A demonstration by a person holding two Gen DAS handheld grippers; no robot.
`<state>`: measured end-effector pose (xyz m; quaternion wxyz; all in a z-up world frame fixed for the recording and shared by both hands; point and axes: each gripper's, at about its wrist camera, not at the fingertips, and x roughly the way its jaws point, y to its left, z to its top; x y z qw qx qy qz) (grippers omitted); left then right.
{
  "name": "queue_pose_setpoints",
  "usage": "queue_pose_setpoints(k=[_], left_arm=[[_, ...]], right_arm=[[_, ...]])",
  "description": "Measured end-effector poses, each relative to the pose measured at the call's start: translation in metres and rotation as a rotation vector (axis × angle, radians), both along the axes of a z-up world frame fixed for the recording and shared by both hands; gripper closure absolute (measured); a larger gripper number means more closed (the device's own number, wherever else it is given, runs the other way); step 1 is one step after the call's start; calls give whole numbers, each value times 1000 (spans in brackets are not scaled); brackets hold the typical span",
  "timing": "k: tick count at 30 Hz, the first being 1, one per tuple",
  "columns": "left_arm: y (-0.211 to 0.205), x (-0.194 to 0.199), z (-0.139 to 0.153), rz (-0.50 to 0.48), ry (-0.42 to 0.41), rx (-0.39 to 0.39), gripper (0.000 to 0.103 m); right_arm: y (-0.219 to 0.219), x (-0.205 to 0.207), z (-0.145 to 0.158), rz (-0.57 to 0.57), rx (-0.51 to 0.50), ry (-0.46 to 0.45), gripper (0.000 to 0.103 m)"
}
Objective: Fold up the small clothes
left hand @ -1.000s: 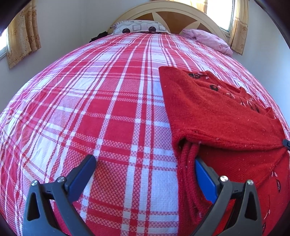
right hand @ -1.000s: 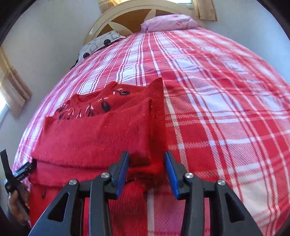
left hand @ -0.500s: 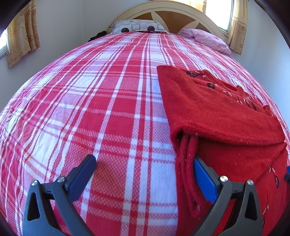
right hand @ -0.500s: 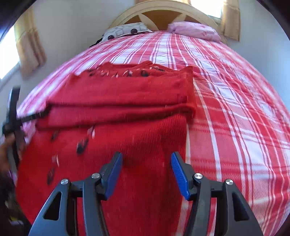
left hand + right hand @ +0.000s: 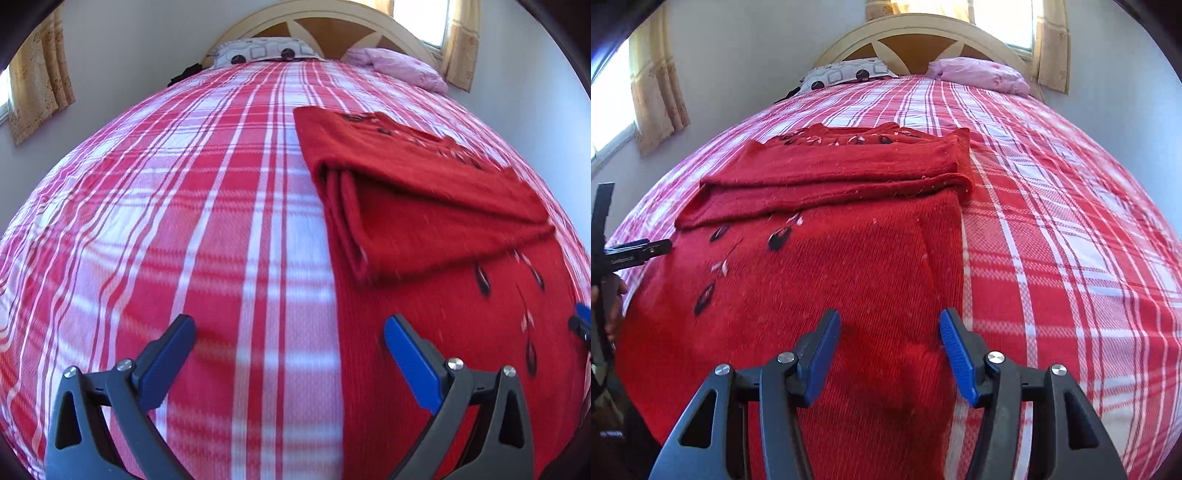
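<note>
A red knitted sweater (image 5: 820,266) with dark embroidered leaves lies flat on the plaid bed, its sleeves folded across the chest in a band (image 5: 834,181). It also shows in the left wrist view (image 5: 443,206). My right gripper (image 5: 888,345) is open and empty, hovering over the sweater's lower right part near its right edge. My left gripper (image 5: 288,350) is open and empty, straddling the sweater's left edge near the hem, with its right finger over the knit. The left gripper also shows at the left edge of the right wrist view (image 5: 631,251).
The red and white plaid bedspread (image 5: 1052,221) covers the whole bed. A patterned pillow (image 5: 846,74) and a pink pillow (image 5: 979,72) lie at the headboard (image 5: 923,33). Curtained windows flank the bed.
Both grippers pulled back from the folded sleeve band toward the hem. The right gripper let go of the fold it pinched and opened wide. The left gripper stayed open.
</note>
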<state>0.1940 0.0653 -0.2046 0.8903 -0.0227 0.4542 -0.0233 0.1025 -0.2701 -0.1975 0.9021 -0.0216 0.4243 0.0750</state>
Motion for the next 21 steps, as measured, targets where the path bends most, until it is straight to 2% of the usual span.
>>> queue_pose_setpoints(k=[4, 11, 16, 17, 21], left_arm=[[2, -26, 9, -30, -19, -5, 0], [6, -59, 22, -64, -23, -51, 0], [3, -90, 21, -126, -7, -38, 9], [4, -97, 19, -135, 7, -39, 14], [7, -114, 13, -138, 34, -67, 24]], right_arm=[[-7, -16, 10, -13, 90, 2, 46], [-26, -47, 19, -72, 147, -1, 46], [-50, -78, 22, -115, 196, 5, 46], [-55, -82, 23, -121, 206, 8, 46], [-68, -102, 22, -143, 258, 25, 46]])
